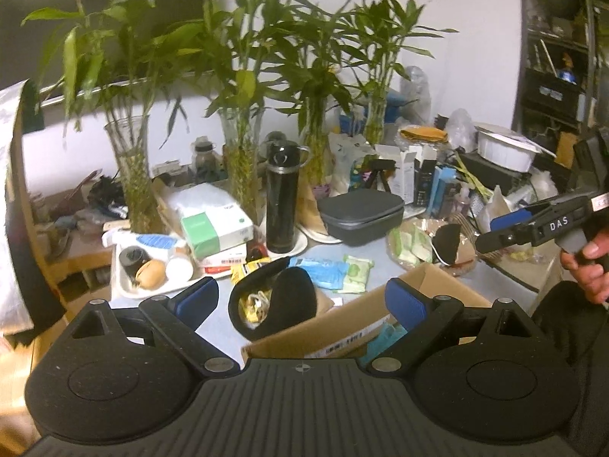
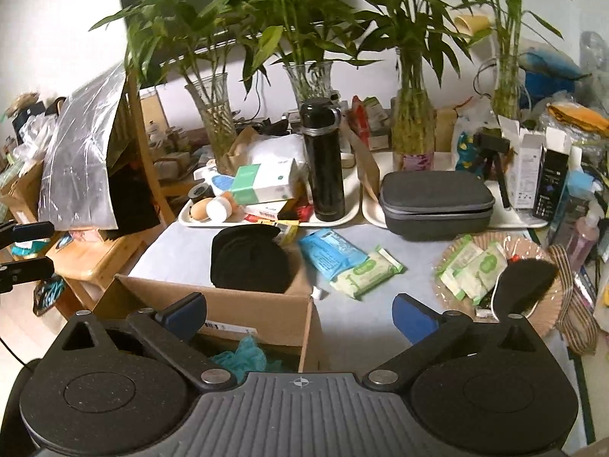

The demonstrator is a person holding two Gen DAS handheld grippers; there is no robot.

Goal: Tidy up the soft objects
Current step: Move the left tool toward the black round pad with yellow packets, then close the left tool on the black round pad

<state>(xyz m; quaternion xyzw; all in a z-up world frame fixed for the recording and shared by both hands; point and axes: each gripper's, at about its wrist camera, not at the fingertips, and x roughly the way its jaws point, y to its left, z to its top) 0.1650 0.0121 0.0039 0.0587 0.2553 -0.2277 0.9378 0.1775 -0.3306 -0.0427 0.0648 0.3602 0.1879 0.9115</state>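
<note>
1. Probably light and floppy, the black soft pouch [image 2: 249, 262] sits at eleven o'clock of the right gripper [image 2: 298, 310], against the cardboard box [image 2: 243, 310].
2. Both the right and the left gripper [image 1: 302, 297] gape wide, empty (pinch a rim fold).

the cardboard box [image 2: 243, 316] interior is mostly hidden behind the right gripper's fingers [image 2: 186, 312].

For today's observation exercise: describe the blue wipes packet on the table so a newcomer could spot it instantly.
Start at the tall black flask standing on the white tray. In front of it, on the pale tabletop, lies a flat blue packet. A green-and-white packet lies against it; only this one is blue.
</note>
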